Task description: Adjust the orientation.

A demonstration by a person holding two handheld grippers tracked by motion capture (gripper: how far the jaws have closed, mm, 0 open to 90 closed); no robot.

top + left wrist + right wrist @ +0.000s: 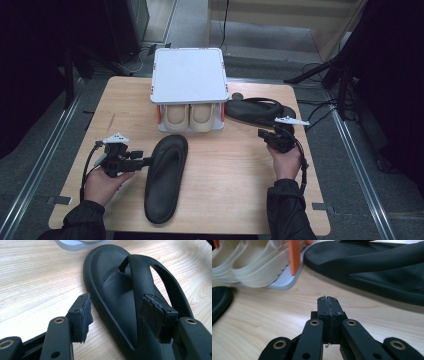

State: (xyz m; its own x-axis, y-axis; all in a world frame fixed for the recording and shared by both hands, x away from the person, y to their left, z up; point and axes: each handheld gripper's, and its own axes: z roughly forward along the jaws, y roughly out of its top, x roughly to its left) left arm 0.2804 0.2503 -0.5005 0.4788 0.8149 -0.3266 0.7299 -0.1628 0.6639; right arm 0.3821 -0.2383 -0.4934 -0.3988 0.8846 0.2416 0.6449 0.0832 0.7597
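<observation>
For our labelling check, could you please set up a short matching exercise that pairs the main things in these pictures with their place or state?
Things:
1. left gripper
2. right gripper
3. near black sandal
4. beige shoes

Places or states:
A. tucked under the white rack's top shelf
B. jaws shut, nothing between them
C. jaws open astride the sandal's edge and strap
D. lying on the wooden table in front of the rack

Pairs: 1-C, 2-B, 3-D, 4-A
</observation>
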